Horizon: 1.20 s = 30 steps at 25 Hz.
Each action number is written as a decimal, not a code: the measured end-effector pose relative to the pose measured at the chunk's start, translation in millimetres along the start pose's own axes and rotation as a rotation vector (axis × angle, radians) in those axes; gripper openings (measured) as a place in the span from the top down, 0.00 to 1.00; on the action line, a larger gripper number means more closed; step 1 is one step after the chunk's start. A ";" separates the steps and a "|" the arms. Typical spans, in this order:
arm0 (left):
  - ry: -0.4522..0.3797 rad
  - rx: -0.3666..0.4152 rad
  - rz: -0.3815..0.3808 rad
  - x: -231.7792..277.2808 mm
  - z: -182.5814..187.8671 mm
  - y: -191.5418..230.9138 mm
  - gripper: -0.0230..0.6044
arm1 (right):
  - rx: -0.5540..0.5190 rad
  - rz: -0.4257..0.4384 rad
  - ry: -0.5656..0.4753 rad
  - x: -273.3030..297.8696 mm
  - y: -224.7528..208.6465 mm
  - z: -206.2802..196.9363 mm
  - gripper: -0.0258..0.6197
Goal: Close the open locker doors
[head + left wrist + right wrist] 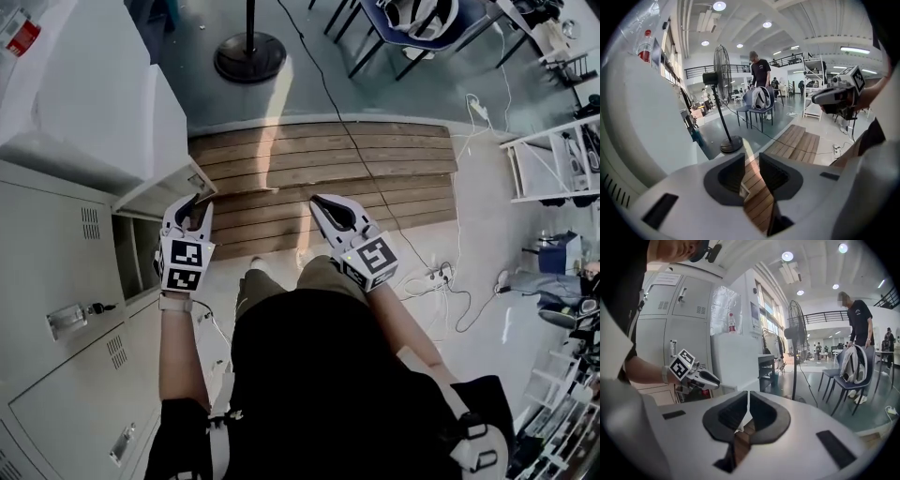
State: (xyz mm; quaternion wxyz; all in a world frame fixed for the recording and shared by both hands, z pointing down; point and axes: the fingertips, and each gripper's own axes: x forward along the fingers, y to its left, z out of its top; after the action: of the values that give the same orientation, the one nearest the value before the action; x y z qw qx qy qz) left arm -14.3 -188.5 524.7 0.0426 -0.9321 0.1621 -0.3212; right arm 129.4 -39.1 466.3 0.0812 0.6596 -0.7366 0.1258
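The open locker door (167,190) is jutting out from the lockers (56,253). The left tongs (194,208) are hovering just beside the door's free edge, narrowly parted and empty. The right tongs (319,204), well right of the door, are sitting closed. Pressing flat near that free edge is probably the cleanest way to swing it shut.

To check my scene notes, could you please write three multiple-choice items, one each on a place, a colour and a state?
1. In the head view, the open locker lies: A at right; B at left; C straight ahead.
2. The plank platform is: A blue; B red; C brown.
3. The jaws of the left gripper are: A apart, nothing between; B clamped on a handle; C gripping a door.
Answers: B, its dark opening shows at that view's left; C, bare wood boards; A, planks show through the gap.
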 end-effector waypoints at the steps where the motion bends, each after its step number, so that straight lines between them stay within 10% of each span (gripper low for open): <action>1: 0.022 0.011 0.004 3.8 -3.3 3.6 0.82 | 0.002 -0.003 0.006 -0.2 -3.0 -2.0 0.92; 30: 0.339 0.213 0.052 97.6 -40.0 87.7 0.55 | 0.077 -0.070 0.069 6.2 -65.8 -18.0 0.92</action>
State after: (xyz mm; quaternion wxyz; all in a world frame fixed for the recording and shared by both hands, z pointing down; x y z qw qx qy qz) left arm 9.5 -302.5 597.3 0.1214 -0.8504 0.1560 -0.4876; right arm 193.1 -46.2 490.4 0.0853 0.6829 -0.7044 0.1738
